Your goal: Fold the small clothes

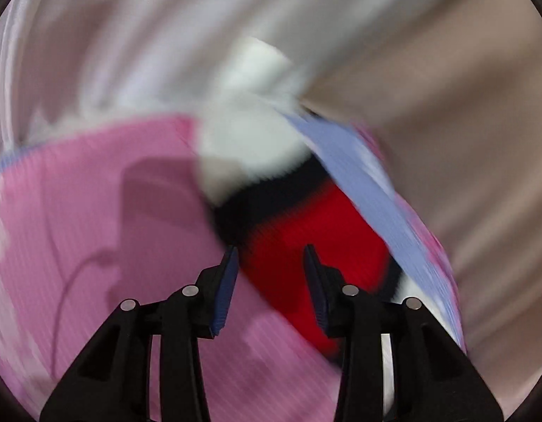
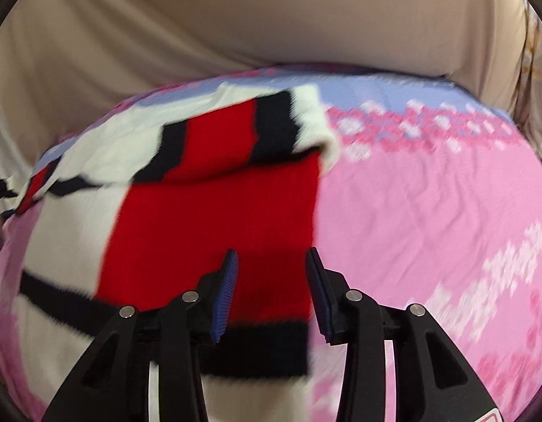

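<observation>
A small knitted garment (image 2: 207, 211) in red, white and black lies on a pink patterned bedcover (image 2: 411, 218); its far part is folded over onto the near part. My right gripper (image 2: 272, 258) is open, its jaws apart just above the garment's red panel near its right edge. In the blurred left wrist view, the same garment (image 1: 306, 239) shows red, black and white. My left gripper (image 1: 271, 251) is open over its red part, holding nothing.
The bedcover has a light blue border (image 2: 394, 93) along its far edge, also seen in the left wrist view (image 1: 358, 176). Beige sheet or curtain fabric (image 2: 235, 24) lies beyond the bed. The left wrist view is heavily motion-blurred.
</observation>
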The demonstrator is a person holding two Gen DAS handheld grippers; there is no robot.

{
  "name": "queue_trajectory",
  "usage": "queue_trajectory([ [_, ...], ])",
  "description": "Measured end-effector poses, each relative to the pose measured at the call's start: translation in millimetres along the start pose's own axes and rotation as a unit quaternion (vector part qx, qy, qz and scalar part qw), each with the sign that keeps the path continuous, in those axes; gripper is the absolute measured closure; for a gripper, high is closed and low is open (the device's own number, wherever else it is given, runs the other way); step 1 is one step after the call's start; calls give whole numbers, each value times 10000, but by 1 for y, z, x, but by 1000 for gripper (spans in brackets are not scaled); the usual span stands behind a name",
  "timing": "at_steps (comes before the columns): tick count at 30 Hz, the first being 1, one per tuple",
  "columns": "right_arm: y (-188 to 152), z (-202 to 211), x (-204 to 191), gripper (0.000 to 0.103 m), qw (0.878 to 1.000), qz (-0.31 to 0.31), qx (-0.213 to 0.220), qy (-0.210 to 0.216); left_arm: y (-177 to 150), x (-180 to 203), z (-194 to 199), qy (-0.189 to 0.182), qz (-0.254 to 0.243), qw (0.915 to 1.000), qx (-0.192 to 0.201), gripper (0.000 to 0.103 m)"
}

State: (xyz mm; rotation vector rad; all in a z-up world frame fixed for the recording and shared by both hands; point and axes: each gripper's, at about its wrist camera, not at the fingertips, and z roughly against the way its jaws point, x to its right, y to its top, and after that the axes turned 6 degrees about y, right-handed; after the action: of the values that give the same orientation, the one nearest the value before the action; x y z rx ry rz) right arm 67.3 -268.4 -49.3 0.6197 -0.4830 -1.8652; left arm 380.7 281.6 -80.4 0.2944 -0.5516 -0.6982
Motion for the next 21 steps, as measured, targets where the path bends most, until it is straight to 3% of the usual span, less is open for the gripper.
queue_trajectory([
  [3, -25, 1, -28, 63, 9989, 105, -370, 271, 24, -14, -25, 216, 71, 9997, -10, 68],
  [6, -43, 1, -53, 60, 9971, 315, -546, 425, 37, -16, -42, 94, 127, 9999, -65, 95],
  [9, -49, 3, -65, 59, 9962, 406, -580, 502, 41, -2, -41, -32, -84, 10000, -4, 97],
  [13, -47, 9, -64, 59, 9971, 323, -477, 507, 36, 42, 7, -566, -841, 9938, 457, 97],
  [14, -47, 11, -63, 59, 9972, 285, -456, 521, 30, 56, 22, -727, -1028, 9906, 543, 97],
  [17, -41, 10, -59, 59, 9976, 174, -398, 533, -6, 118, 79, -1525, -1723, 9706, 712, 97],
  [21, -38, 18, -50, 59, 9979, 54, -252, 589, -88, 197, 130, -2595, -2505, 9321, 341, 97],
])
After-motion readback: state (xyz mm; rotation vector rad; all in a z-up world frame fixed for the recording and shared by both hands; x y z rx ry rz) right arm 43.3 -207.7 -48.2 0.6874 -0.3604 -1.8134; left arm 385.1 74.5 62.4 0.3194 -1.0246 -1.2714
